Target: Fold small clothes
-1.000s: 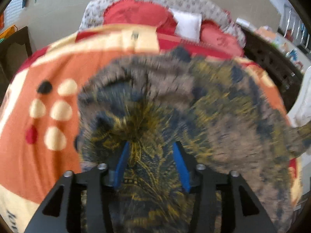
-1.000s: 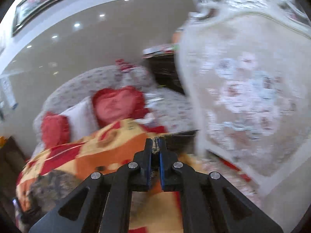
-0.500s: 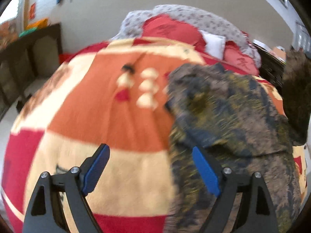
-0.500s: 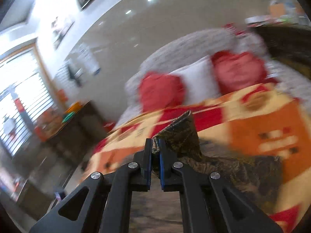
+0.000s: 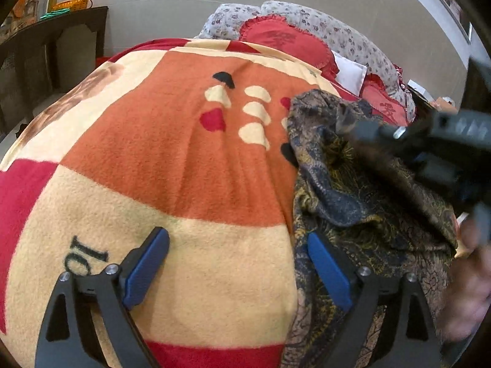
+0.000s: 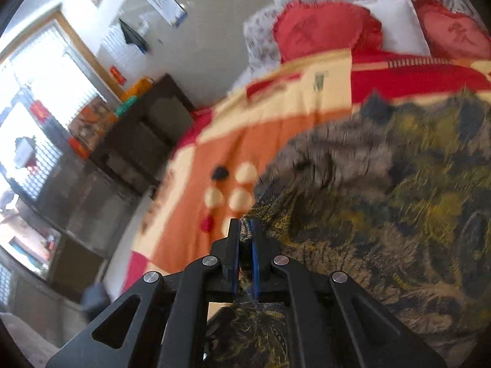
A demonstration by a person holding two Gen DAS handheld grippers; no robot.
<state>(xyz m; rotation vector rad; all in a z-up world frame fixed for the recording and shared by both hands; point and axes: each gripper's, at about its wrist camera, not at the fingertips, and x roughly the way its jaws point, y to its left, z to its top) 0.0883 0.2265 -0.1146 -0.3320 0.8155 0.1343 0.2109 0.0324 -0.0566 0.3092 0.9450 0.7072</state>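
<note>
While my left hand-held gripper (image 5: 237, 271) hangs low over the bed, its jaws have just been opening and now stand wide, with nothing pressed between them. Its left blue pad (image 5: 146, 271) sits over bare blanket (image 5: 172, 159); the right one lies at the near left edge of the patterned garment (image 5: 353, 202) without clamping it. That garment, a dark brown cloth with navy and gold figuring, is spread on the blanket with its left edge running from beside my left tool back toward the red cushions.

My right hand-held gripper (image 6: 244, 239) is pinched nearly closed on a corner of the garment, a small tuft of the cloth showing between the pads, and the fabric trails back under the tool and bunches out to its right. In the left wrist view that same tool (image 5: 408, 135) comes in blurred above the far part of the garment, and my right hand (image 5: 472, 279) shows blurred at its right edge.

Left of the garment the blanket lies flat and bare in orange, cream and red blocks, giving wide open room. Beyond the garment, at the head of the bed, are red cushions (image 5: 288, 43) and a white pillow (image 6: 396, 24) against a floral quilt (image 5: 337, 30). Far to the garment's left, off the bed's edge, stands a dark wooden cabinet (image 6: 138, 141) with a few bright items on top that are too small to make out.
</note>
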